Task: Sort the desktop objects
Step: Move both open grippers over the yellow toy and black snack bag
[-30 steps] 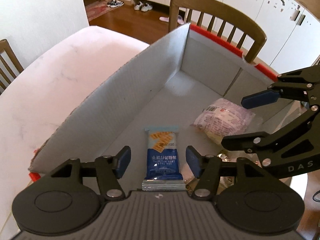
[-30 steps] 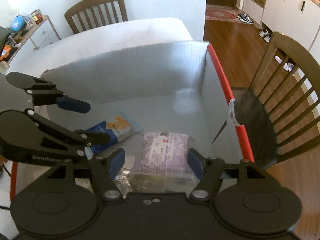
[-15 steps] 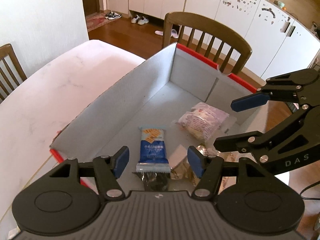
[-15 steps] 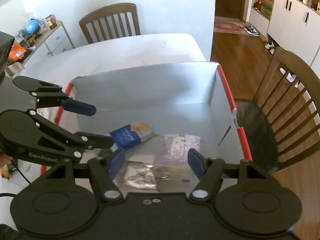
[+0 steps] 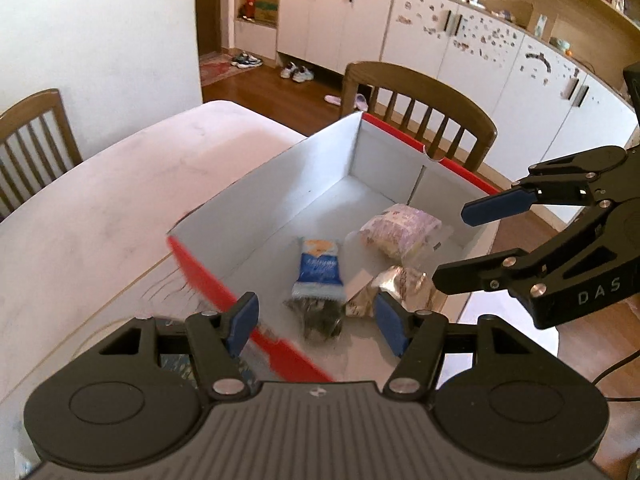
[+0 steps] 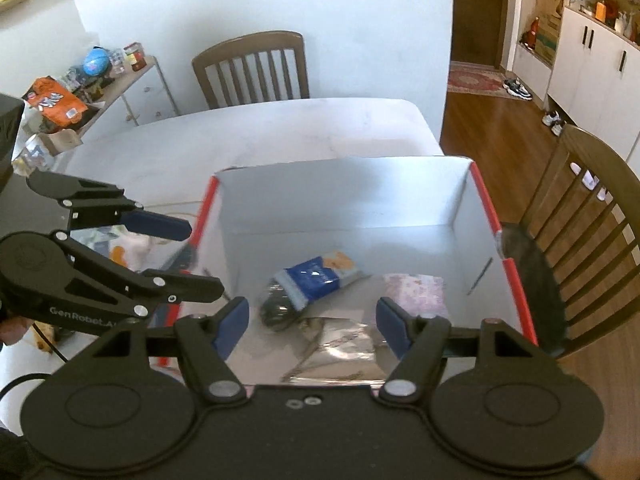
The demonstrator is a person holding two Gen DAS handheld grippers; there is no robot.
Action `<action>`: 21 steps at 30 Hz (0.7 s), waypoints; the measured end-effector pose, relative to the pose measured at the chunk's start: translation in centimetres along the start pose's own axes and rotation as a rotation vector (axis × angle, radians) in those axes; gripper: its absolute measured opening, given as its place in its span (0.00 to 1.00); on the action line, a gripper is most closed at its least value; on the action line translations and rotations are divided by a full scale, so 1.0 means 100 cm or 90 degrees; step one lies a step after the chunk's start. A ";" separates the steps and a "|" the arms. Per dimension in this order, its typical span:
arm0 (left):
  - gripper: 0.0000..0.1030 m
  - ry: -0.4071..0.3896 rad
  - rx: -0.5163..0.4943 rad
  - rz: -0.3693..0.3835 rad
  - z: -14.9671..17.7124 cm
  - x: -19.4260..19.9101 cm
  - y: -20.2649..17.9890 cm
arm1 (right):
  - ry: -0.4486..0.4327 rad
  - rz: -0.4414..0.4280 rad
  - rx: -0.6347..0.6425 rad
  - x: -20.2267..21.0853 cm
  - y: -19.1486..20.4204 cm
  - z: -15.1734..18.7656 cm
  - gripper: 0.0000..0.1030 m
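Note:
An open cardboard box with red rims stands on the white table. Inside lie a blue cracker packet, a pink-white snack bag, a silvery packet and a dark packet. My left gripper is open and empty above the box's near rim. My right gripper is open and empty above the box's right side.
The white table extends left of the box. Wooden chairs stand at the box's far end and at the table's other sides. Small items lie on the table left of the box. A cluttered side shelf stands by the wall.
Both grippers have risen and pulled back out of the box, still open and empty. The packets inside now look smaller and farther away.

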State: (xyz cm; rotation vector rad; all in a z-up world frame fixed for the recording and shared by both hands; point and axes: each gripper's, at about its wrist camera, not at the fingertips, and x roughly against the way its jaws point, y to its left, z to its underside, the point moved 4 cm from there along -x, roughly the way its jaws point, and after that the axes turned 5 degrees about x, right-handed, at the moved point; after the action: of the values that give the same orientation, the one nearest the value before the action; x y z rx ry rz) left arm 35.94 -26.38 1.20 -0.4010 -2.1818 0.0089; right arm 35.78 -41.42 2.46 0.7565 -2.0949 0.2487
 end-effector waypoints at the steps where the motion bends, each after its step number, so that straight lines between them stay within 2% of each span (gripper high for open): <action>1: 0.63 -0.005 0.004 -0.004 0.005 0.006 0.003 | -0.001 -0.003 0.002 0.001 0.005 0.000 0.69; 12: 0.73 -0.047 0.070 -0.023 0.048 0.063 0.053 | -0.032 -0.020 0.041 0.005 0.069 -0.008 0.70; 15: 0.78 -0.055 0.072 -0.034 0.061 0.077 0.064 | -0.038 -0.016 0.049 0.002 0.087 -0.007 0.70; 21: 0.81 -0.066 0.080 -0.059 0.091 0.107 0.092 | -0.039 -0.033 0.061 -0.006 0.131 -0.004 0.70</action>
State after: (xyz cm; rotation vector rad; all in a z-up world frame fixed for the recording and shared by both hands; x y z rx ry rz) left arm 25.51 -13.32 2.68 -0.2326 -2.2866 0.1170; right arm 28.52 -30.58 3.45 0.8839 -2.1302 0.3035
